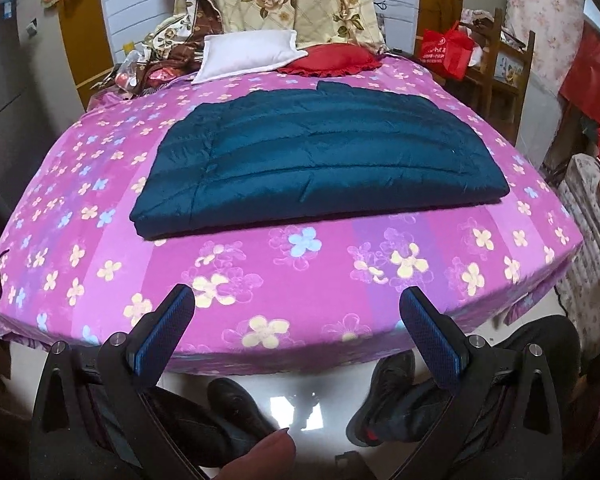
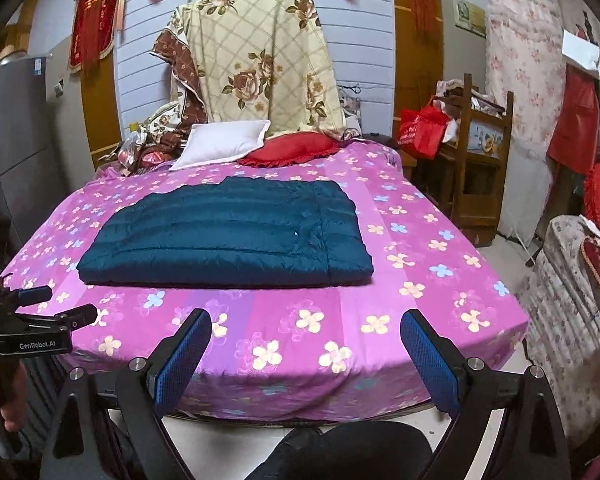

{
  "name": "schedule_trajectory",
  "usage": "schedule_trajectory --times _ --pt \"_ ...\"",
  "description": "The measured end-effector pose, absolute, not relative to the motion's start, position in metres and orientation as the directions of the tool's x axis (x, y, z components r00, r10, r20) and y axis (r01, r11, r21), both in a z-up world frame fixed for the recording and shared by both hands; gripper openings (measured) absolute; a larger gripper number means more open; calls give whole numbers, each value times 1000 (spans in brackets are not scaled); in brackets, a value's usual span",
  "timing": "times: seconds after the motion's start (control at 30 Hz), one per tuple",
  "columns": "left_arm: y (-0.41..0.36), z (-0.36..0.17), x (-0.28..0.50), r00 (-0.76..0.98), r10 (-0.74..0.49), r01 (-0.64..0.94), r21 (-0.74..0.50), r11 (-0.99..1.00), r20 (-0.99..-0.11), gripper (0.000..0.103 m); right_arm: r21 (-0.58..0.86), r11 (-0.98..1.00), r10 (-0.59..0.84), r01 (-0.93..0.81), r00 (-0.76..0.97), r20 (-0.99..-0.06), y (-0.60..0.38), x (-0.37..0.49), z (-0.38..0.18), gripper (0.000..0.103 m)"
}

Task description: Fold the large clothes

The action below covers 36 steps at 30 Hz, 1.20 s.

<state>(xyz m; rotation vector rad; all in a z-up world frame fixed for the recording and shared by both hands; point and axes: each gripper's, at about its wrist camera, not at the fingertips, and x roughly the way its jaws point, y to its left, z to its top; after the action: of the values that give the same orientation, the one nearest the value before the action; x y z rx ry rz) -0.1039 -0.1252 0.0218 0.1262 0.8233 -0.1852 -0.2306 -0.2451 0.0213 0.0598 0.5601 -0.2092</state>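
Your left gripper (image 1: 296, 308) and right gripper (image 2: 306, 332) both hang at the near edge of the bed, jaws spread wide, holding nothing. The dark teal quilted puffer garment (image 2: 228, 236) lies folded flat mid-bed on the purple flower-print bedsheet (image 2: 420, 280). Beyond it sit 2 cushions, a white pillow (image 2: 224, 144) and a red frilled pillow (image 2: 290, 149), touching. Your black shoes (image 1: 384, 396) stand below the bed edge.

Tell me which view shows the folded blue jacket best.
The right wrist view: the blue jacket lies whole and less warped on the bed. The left wrist view shows it larger but bowed by the lens.
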Motion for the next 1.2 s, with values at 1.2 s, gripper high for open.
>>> schedule_trajectory --times 1.2 --pt "-115 18 -101 644 -144 211 -7 978 -752 103 -18 983 -167 184 842 -512 -229 -220 37 94"
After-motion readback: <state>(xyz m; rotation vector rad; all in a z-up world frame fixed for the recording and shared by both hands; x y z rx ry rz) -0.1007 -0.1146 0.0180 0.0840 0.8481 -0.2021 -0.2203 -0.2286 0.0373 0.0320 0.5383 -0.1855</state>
